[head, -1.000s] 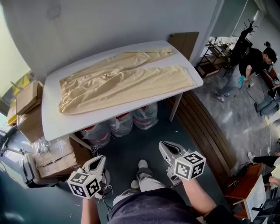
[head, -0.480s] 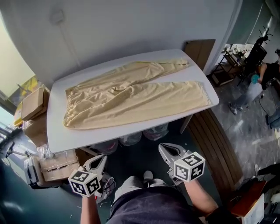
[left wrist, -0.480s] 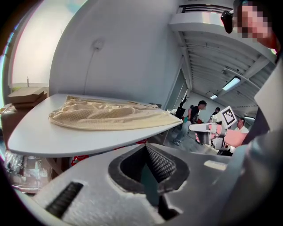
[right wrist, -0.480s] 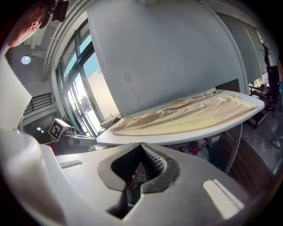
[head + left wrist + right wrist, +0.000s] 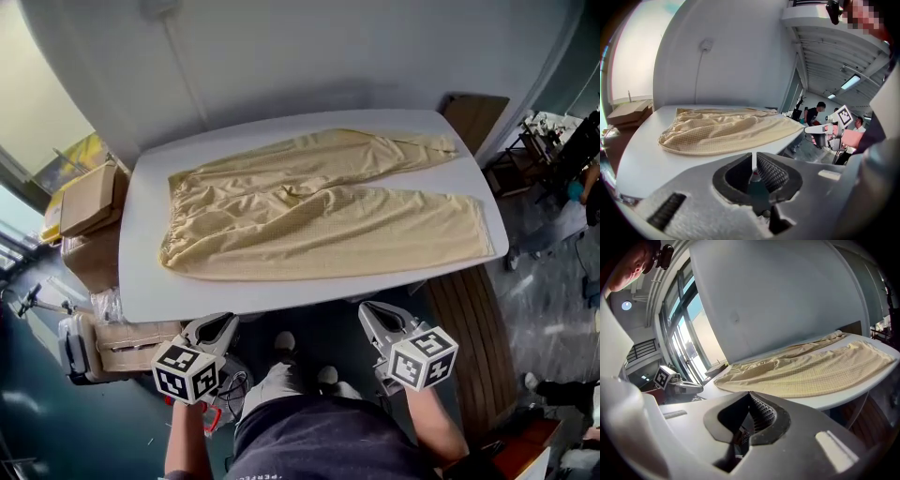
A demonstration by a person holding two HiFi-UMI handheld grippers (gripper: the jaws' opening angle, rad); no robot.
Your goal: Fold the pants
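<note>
Left tool (image 5: 216,328): at 7 o'clock in the head view, pointing toward 12 o'clock and tilted downward; jaws a thin slit apart, having just been opening, nothing between them.
Right tool (image 5: 377,317): at 5 o'clock, pointing toward 11 o'clock, tilted downward; jaws pressed together, empty.
Left forearm (image 5: 187,441): comes up from the bottom edge at 7 o'clock.
Right forearm (image 5: 436,427): comes in from 5 o'clock.

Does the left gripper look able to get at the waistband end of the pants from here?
Probably yes: the left gripper, jaws just opening slightly with nothing between them, hangs short of the table edge, and nothing lies between it and the waistband of the pants.
</note>
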